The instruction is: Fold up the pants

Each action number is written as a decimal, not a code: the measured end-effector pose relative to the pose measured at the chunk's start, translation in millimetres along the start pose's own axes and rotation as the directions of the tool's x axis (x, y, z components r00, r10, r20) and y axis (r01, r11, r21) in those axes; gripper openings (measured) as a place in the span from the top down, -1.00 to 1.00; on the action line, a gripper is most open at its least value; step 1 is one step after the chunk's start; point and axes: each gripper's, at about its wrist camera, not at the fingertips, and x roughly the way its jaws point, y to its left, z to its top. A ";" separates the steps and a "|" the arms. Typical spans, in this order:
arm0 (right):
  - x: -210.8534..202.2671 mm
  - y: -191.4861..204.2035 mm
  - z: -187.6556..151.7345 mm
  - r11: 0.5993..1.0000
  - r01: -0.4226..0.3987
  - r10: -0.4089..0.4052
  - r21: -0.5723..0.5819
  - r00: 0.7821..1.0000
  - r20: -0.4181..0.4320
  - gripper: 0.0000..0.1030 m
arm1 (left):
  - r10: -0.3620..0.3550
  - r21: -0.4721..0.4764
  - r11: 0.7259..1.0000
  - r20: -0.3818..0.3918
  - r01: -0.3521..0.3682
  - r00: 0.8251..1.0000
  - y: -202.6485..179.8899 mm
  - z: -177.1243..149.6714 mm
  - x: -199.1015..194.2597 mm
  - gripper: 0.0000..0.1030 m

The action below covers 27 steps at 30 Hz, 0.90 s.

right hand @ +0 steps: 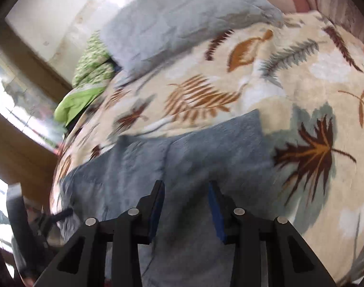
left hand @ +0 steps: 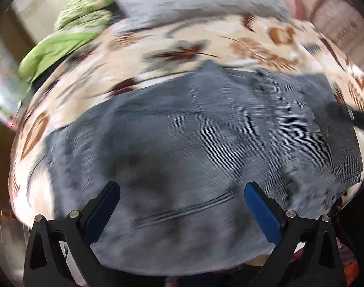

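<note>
Both tongs (left hand: pixel 182 191) (right hand: pixel 185 189) hover agape (blurred) over pants (left hand: pixel 193 131).

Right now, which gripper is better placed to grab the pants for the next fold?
Probably the left gripper: it is open wide over the middle of the grey pants. The right gripper is open less, over one end.

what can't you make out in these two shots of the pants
- Pants: left wrist view, motion blur hides seams and fold lines.
- Pants' near edge: both views, hidden behind the hand-held gripper bodies and cut off by the bottom edge.
- Green cloth: right wrist view, blurred; kind unclear.
</note>
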 end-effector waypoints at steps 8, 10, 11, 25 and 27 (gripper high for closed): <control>20.3 38.6 -34.6 0.979 0.080 -0.099 -0.187 0.991 -0.095 0.09 | 0.126 -0.287 0.951 0.027 -0.113 0.992 139.6 -26.7 -32.1 -1.00; 15.5 38.1 -32.8 0.991 0.030 -0.044 -0.133 0.993 -0.106 0.07 | 0.144 -0.337 0.932 0.013 -0.131 0.990 167.7 -33.9 -32.3 -1.00; 11.9 39.5 -32.9 0.994 -0.005 -0.007 -0.109 0.994 -0.113 0.07 | 0.144 -0.360 0.924 0.010 -0.131 0.990 179.6 -39.3 -32.4 -1.00; 13.8 121.4 -72.2 0.936 -0.034 -0.015 -0.349 0.990 -0.138 0.02 | -0.152 -0.473 0.866 0.054 0.159 0.987 208.5 -83.5 -9.3 -1.00; 12.8 123.6 -73.5 0.935 -0.030 -0.020 -0.353 0.990 -0.136 0.02 | -0.196 -0.489 0.847 0.080 0.210 0.977 209.6 -87.8 -8.3 -0.98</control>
